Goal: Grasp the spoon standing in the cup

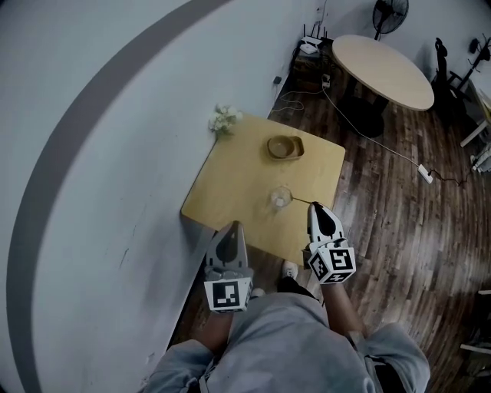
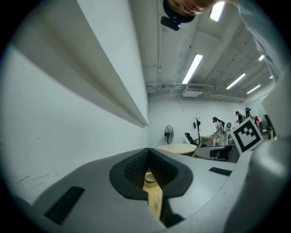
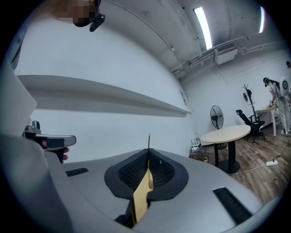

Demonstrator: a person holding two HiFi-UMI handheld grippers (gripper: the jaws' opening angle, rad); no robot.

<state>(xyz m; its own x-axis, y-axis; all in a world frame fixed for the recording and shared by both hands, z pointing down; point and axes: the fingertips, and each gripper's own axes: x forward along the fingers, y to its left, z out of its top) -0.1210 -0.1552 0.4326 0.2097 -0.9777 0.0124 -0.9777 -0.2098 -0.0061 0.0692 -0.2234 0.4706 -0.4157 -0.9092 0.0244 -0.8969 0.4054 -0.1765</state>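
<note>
Against the curved white wall: a small square wooden desk, seen steeply from above. On it sit a clear cup near the front edge and a wooden bowl further back, well apart from the cup. A bunch of white flowers lies at the far left corner by the wall.

Right claw: over the front right part of the desk, near the cup. Jaws together, clamped on the thin handle of the spoon. From above, the spoon shows as a fine line running from the claw tips toward the cup. Its far end reaches the cup's rim; whether the bowl end sits inside the glass cannot be told. In the right gripper view the ribbed pads meet. The spoon shows there as a dark sliver pinched between them, poking up past the tips.

Left claw: at the desk's front edge, left of the cup and well apart from it. Jaws together, nothing between them. In the left gripper view a strip of desk and the bowl show through the slit under the pads.

Surroundings: dark plank floor; a round table and a standing fan beyond the desk.
</note>
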